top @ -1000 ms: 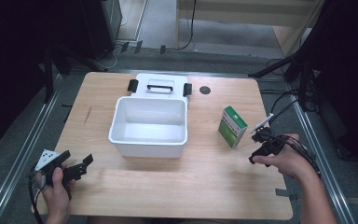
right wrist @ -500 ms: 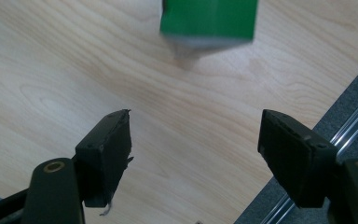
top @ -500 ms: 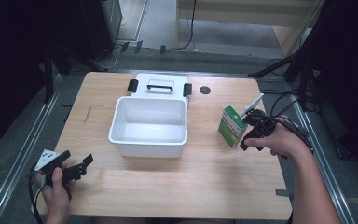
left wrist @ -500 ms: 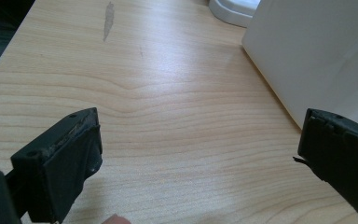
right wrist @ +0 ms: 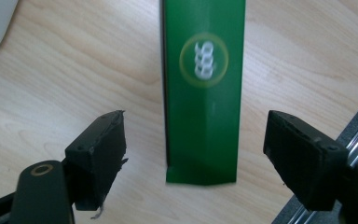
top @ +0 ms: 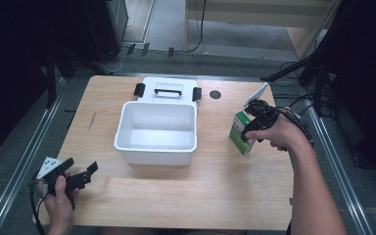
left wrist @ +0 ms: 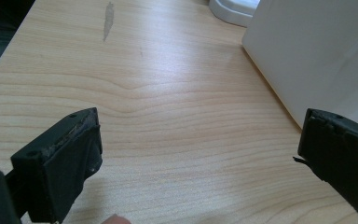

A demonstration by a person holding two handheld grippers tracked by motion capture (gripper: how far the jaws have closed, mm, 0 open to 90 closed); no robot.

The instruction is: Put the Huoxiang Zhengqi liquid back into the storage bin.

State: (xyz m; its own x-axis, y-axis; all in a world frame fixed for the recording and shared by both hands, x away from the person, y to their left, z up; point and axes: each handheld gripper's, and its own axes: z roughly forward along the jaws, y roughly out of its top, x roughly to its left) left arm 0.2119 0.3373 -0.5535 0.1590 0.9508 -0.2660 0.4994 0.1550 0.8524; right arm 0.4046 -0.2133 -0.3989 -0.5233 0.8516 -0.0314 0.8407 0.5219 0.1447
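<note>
A small green and white box (top: 238, 131) stands upright on the wooden table, to the right of an open white bin (top: 123, 128). My right gripper (top: 249, 132) hovers over the box from the right. In the right gripper view the green box (right wrist: 203, 84) lies between the wide-apart jaws of the open right gripper (right wrist: 200, 142), and neither jaw touches it. My left gripper (top: 81, 177) rests low at the table's front left corner. In its own view the left gripper (left wrist: 200, 140) is open over bare wood, with the bin's white wall (left wrist: 317, 51) to its right.
The bin's white lid (top: 169, 90), with a handle and black latches, lies flat just behind the bin. A small dark round hole (top: 215, 94) marks the table near the back. Metal rails (top: 330, 147) run along both sides of the table.
My right hand has carried its gripper from the table's right edge forward and left, over the green box. The left gripper has stayed put.
</note>
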